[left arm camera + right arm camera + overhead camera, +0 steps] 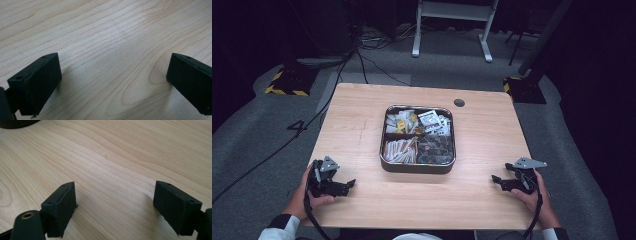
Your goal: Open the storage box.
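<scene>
Tray with four compartments sits mid-table. Two grippers, left gripper and right gripper, both jaws wide apart, holding nothing.

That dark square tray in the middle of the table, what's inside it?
The tray has four compartments: pale packets far left, white packets far right, reddish-white sachets near left, dark pieces near right. Anything beneath those top layers is covered.
</scene>
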`<state>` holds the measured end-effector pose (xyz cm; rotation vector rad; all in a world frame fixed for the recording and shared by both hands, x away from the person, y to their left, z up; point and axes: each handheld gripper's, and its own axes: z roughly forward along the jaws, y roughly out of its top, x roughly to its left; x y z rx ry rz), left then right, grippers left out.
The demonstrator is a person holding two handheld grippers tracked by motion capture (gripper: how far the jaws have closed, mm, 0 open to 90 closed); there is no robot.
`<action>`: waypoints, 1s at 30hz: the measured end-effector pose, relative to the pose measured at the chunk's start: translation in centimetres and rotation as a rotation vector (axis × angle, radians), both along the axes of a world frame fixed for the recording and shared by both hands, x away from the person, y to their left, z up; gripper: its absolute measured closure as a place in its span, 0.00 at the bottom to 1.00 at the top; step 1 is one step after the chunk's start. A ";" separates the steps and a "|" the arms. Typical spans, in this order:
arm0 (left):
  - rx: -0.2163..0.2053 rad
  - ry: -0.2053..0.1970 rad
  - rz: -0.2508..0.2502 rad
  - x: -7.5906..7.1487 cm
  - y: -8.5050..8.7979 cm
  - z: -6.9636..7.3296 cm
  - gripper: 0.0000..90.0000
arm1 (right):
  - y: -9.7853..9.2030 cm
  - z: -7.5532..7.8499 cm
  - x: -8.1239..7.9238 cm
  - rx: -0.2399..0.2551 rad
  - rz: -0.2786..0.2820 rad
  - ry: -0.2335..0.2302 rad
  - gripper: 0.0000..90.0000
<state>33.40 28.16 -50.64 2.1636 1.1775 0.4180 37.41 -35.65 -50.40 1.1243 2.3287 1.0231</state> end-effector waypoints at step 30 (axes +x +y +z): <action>-0.003 -0.002 -0.064 0.2 0.7 0.0 0.00 | 0.0 0.0 0.3 -0.005 -0.035 0.003 0.17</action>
